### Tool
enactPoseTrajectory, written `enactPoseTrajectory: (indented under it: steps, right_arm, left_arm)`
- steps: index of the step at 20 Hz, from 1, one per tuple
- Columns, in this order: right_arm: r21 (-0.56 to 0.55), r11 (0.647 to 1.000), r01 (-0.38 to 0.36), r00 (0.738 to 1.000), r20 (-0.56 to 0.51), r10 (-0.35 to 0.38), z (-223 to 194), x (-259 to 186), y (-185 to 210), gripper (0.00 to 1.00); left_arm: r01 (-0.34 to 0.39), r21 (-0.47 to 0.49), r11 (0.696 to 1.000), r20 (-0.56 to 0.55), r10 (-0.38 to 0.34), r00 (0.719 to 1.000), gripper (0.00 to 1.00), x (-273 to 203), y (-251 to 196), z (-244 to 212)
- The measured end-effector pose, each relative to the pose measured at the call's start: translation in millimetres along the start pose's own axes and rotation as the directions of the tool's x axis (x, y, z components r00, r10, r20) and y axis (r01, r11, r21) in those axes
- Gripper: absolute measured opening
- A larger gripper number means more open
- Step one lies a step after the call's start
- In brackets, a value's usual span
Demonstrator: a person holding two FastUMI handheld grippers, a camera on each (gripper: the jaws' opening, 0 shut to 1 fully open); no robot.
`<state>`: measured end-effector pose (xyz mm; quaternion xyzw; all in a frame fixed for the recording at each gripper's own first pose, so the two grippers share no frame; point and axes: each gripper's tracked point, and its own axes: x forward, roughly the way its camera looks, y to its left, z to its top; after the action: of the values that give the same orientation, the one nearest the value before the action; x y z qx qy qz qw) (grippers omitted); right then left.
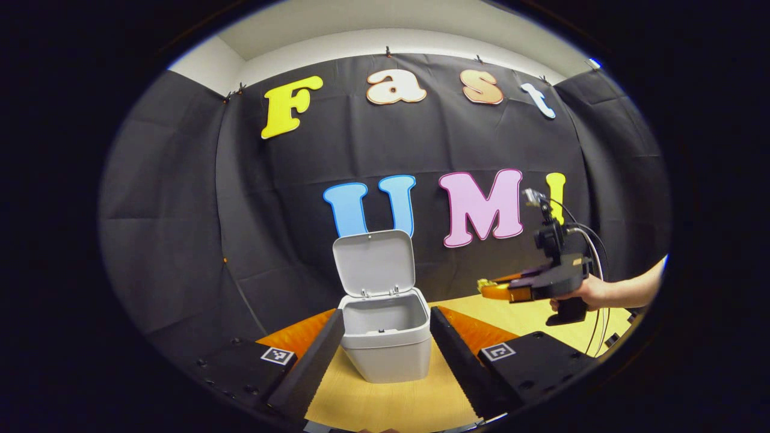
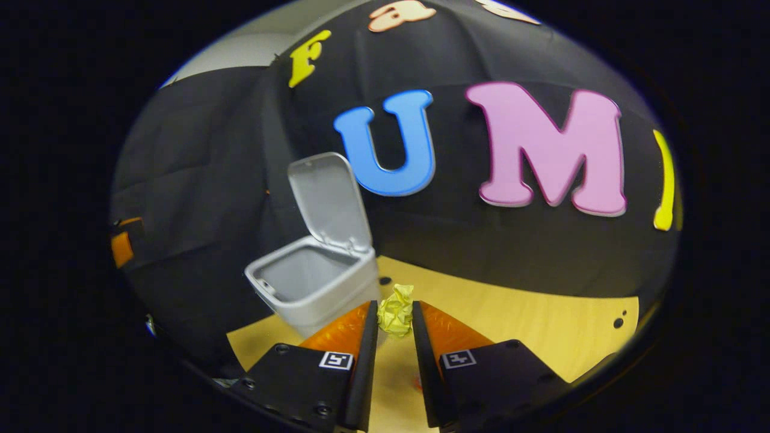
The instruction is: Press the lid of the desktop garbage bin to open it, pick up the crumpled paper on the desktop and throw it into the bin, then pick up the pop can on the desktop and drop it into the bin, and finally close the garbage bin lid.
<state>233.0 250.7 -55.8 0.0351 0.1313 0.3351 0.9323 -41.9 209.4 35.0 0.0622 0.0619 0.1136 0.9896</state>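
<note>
In the right gripper view, the right gripper (image 2: 395,322) has its jaws drawn narrow onto the crumpled yellow paper (image 2: 396,317), which sits pinched between the two fingertips, both inner faces pressing on its sides. The ball juts forward and a little above the tips. Ahead and to the left of these jaws stands the grey desktop garbage bin (image 2: 313,288), its mouth open and seen from above, looking tilted in this view; its lid (image 2: 328,201) is swung up on the hinge at the rear edge. The paper is just beside the bin's near right corner, outside the rim, not over the opening. Below and beyond the jaws runs the light wooden table (image 2: 511,319).

In the left gripper view, the left gripper (image 1: 385,319) has its jaws spread wide with nothing held. The bin (image 1: 386,346) stands on the table (image 1: 391,403) straight ahead between the two fingers, apart from both; whether the tips touch its sides cannot be told. The lid (image 1: 374,263) stands upright behind the open mouth. Farther off to the right of these jaws, a hand (image 1: 592,293) holds the right gripper (image 1: 484,286) above the table, with a speck of yellow paper (image 1: 482,282) at its tips.
</note>
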Motion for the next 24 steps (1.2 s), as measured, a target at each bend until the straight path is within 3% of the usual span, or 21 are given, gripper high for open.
enactPoseTrajectory:
  steps: [4, 9, 10, 11, 12, 13, 16, 20, 24]
  right_arm:
    - [-0.049, 0.988, -0.143, 0.988, 0.044, 0.145, 37, 34, 80, 0.39]
    - [-0.044, 0.987, -0.155, 0.98, -0.133, 0.148, -22, 98, 110, 0.39]
    - [-0.04, 0.987, -0.154, 0.976, -0.164, 0.145, -32, 104, 108, 0.25]
    - [-0.038, 0.987, -0.155, 0.973, -0.181, 0.146, -39, 105, 105, 0.29]
    - [-0.032, 0.985, -0.171, 0.972, -0.17, 0.163, -34, 103, 109, 0.51]
    - [-0.038, 0.983, -0.179, 0.974, -0.146, 0.172, -27, 100, 112, 0.55]
    - [-0.081, 0.983, -0.163, 0.984, -0.089, 0.156, -5, 77, 101, 0.95]
    - [-0.073, 0.991, -0.114, 0.992, -0.056, 0.111, 9, 34, 64, 0.99]
    - [-0.051, 0.999, 0.0, 1.0, -0.016, -0.001, 25, -19, 6, 0.98]
  left_arm:
    - [-0.024, -0.031, 0.999, -0.014, 0.024, 1.0, 0.96, -13, 3, -6]
    - [-0.05, -0.056, 0.997, -0.026, 0.049, 0.998, 0.97, -24, 2, -17]
    - [-0.046, -0.067, 0.997, -0.031, 0.044, 0.999, 0.96, -25, -1, -19]
    - [-0.044, -0.075, 0.996, -0.035, 0.042, 0.999, 0.97, -24, -4, -24]
    - [-0.042, -0.081, 0.996, -0.04, 0.039, 0.998, 0.96, -24, -7, -27]
    - [-0.034, -0.091, 0.995, -0.043, 0.03, 0.999, 0.97, -23, -10, -31]
    - [0.01, -0.131, 0.991, -0.058, -0.017, 0.998, 0.96, -11, -28, -43]
    - [0.114, -0.174, 0.978, -0.062, -0.126, 0.99, 0.97, 14, -62, -61]
    - [0.227, -0.188, 0.956, -0.09, -0.247, 0.965, 0.98, 50, -111, -84]
